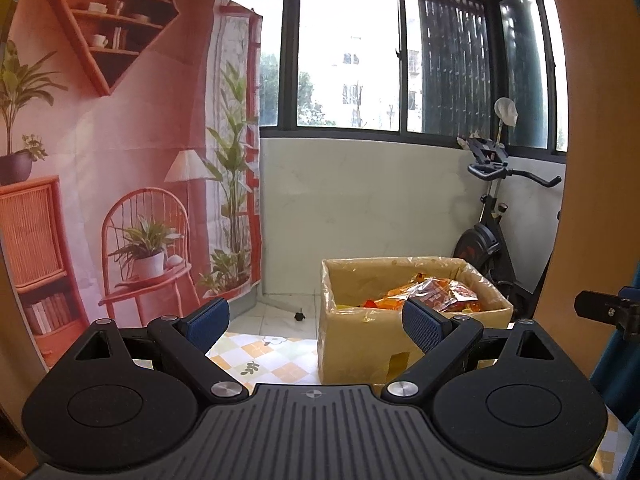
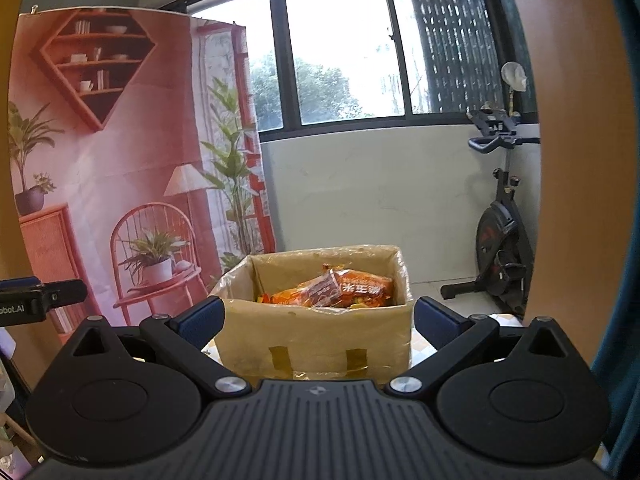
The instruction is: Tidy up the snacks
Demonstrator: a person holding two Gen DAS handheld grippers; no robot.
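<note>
Orange crinkly film: packets (image 2: 344, 290) heaped in box (image 2: 316, 336), straight ahead of right gripper (image 2: 318, 316), ahead and right of left gripper (image 1: 316, 320). Both grippers spread wide, nothing between pads. Judged light, soft, slippery, contents crushable. Best taken across the narrow width near a sealed end, gently. Top packet lying roughly flat, long axis crosswise to right gripper, slightly tilted. Lower packets mostly hidden.

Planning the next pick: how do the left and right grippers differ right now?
The right gripper faces the cardboard box squarely, box between its fingers in view; the left gripper sits off to the box's left, showing the checkered tablecloth. Both are open and empty.
</note>
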